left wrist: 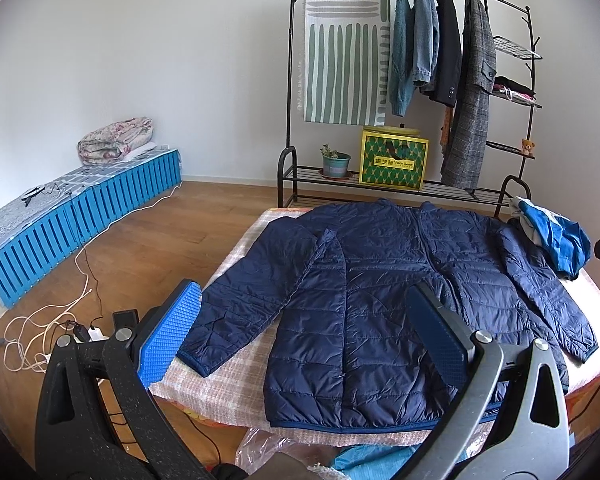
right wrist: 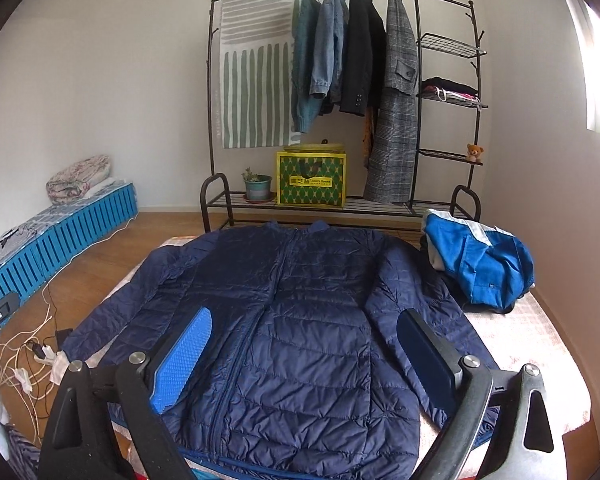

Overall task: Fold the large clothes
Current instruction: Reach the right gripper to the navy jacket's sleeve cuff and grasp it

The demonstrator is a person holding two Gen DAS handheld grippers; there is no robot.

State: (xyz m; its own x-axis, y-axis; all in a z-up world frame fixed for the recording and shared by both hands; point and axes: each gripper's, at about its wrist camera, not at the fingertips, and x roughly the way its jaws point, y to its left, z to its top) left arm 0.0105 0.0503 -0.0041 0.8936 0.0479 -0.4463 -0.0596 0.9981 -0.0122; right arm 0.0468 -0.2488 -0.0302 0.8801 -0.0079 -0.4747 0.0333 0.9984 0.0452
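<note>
Left wrist view: the left claw (left wrist: 304, 332) hangs spread wide and empty above the near edge of the bed (left wrist: 228, 376), with the navy jacket (left wrist: 380, 288) lying flat ahead of it and between its fingers; the blue ribbed pad (left wrist: 168, 336) sits beside the cuff of the jacket's left-hand sleeve, and whether it touches the cloth cannot be told. Right wrist view: the right claw (right wrist: 304, 352) is likewise spread wide with nothing held, its two fingers framing the lower body of the jacket (right wrist: 300, 320). The jacket lies front up, zip closed, its long axis running away from the cameras: hem at the near edge, collar toward the clothes rack (right wrist: 340, 100). Both sleeves angle outward and down toward the near corners. Its shell is a smooth, slightly glossy fabric quilted into horizontal puffy bands, with a lighter blue trim along hem and cuffs. The bed cover is a pale checked weave. A crumpled blue-and-white garment (right wrist: 484, 264) lies at the far right corner, just beside the right-hand sleeve.
</note>
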